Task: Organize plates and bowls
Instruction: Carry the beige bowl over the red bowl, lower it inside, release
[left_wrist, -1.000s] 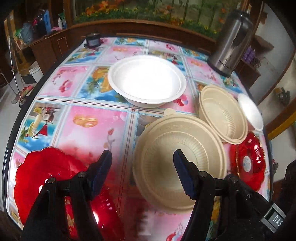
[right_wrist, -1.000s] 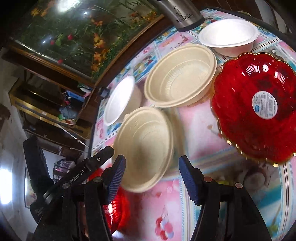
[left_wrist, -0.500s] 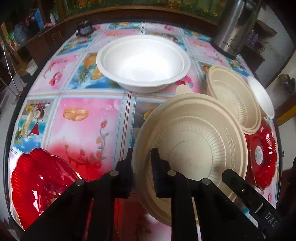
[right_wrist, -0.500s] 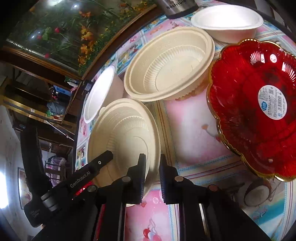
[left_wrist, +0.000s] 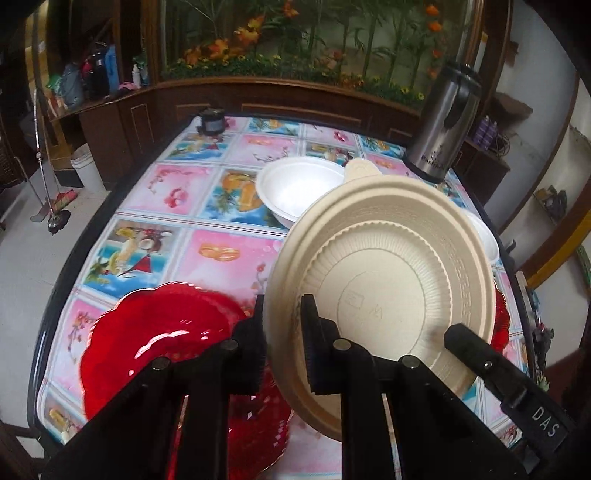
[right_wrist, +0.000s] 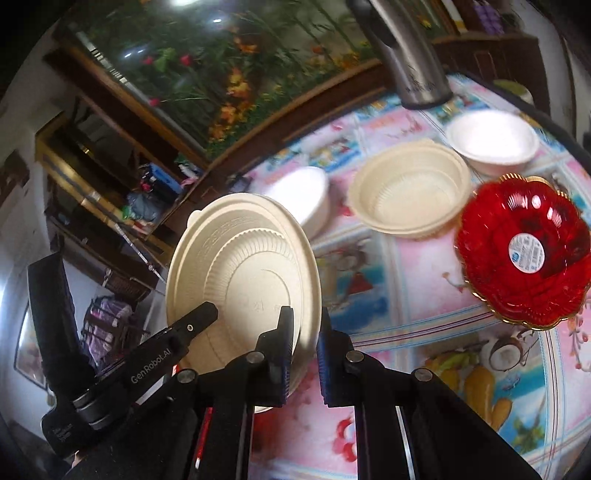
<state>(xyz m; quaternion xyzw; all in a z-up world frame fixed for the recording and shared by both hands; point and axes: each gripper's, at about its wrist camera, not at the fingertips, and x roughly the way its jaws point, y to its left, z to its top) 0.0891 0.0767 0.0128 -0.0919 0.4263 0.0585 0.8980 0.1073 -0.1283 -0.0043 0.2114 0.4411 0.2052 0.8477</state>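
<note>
A beige ribbed bowl (left_wrist: 384, 280) is held off the table, tilted on edge. My left gripper (left_wrist: 282, 328) is shut on its left rim. My right gripper (right_wrist: 304, 345) is shut on its right rim; the bowl fills the left of the right wrist view (right_wrist: 243, 277). A second beige bowl (right_wrist: 410, 192) sits on the table beyond. A white foam bowl (left_wrist: 299, 186) stands behind the held bowl, another white foam bowl (right_wrist: 493, 142) at far right. A red plate (left_wrist: 166, 343) lies under my left gripper; a second red plate (right_wrist: 524, 251) with a sticker lies at right.
A steel thermos jug (left_wrist: 443, 122) stands at the table's far right corner. A small dark jar (left_wrist: 211, 121) sits at the far edge. The flowered tablecloth (left_wrist: 192, 192) covers the table. A wooden ledge with plants runs behind.
Both grippers closed on opposite rims of the beige bowl, then lifted it off the table and tilted it up. The other dishes have not moved.
</note>
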